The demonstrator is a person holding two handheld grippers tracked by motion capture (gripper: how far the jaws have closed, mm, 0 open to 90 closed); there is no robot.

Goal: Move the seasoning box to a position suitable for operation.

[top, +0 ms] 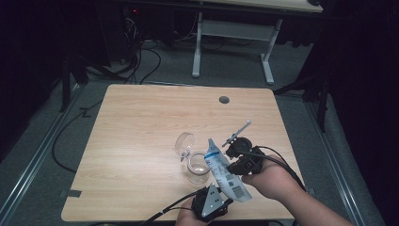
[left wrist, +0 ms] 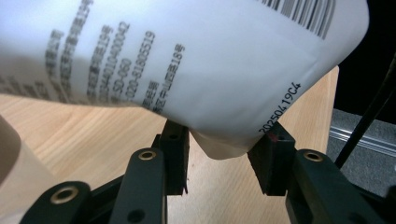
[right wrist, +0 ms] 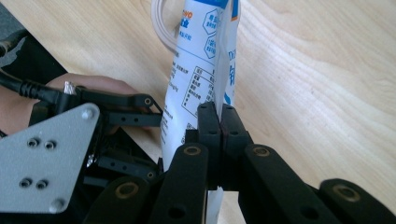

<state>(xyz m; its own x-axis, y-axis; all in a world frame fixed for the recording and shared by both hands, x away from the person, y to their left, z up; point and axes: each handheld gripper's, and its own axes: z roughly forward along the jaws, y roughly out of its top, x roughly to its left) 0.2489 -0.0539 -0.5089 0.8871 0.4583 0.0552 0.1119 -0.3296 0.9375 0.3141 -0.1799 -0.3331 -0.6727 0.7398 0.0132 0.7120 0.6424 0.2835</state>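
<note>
Right gripper (right wrist: 219, 126) pinches the white pouch (top: 227, 175) at the glass jar's (top: 197, 168) 3 o'clock; left gripper (left wrist: 224, 161), jaws unclenched around its bottom corner, must clamp before tipping.

White pouch (top: 225, 171) with blue corner print, grey-black lettering and a black barcode. Clear, colourless glass jar (top: 197, 168) with a see-through lid (top: 184, 142). Pale wood-grain tabletop (top: 141, 127) with a dark grey round plug (top: 224, 100). Black tongs, left (left wrist: 219, 158) and right (right wrist: 221, 126), with brass-coloured rivets; grey three-cornered plate (top: 212, 199) on top of the left. Grey carpet floor (top: 47, 155), black cables (top: 141, 66) across.
</note>
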